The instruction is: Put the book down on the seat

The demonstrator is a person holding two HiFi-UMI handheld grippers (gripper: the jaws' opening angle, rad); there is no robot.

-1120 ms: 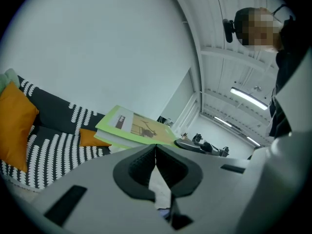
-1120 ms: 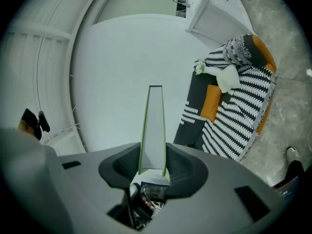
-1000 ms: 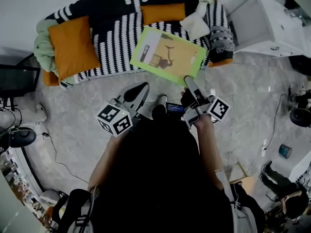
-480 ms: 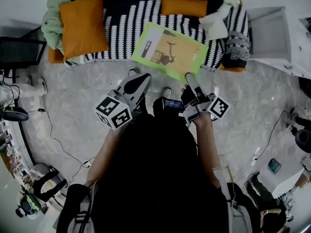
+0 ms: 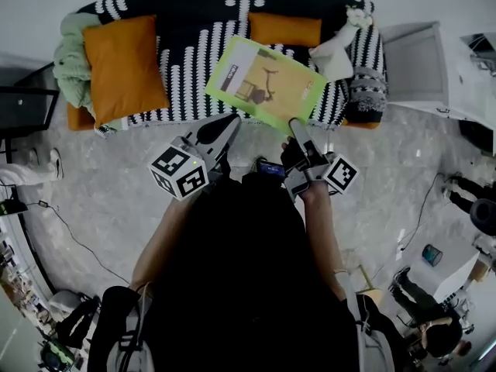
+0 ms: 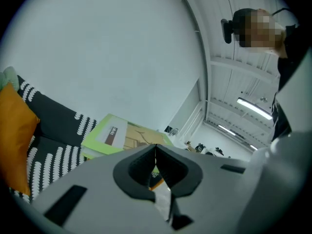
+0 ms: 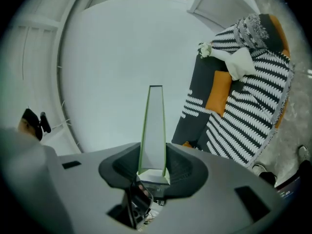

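While the right hand-held gripper [image 5: 295, 126] clamps the green book [image 5: 263, 84] over the striped sofa seat [image 5: 190, 56] at twelve o'clock, lowering seems next.

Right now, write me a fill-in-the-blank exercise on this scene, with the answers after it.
1. The right gripper is shut on the ___.
2. The left gripper has its jaws together and holds ___.
3. Both cushions on the striped sofa are ___ in colour.
Missing words: book; nothing; orange.
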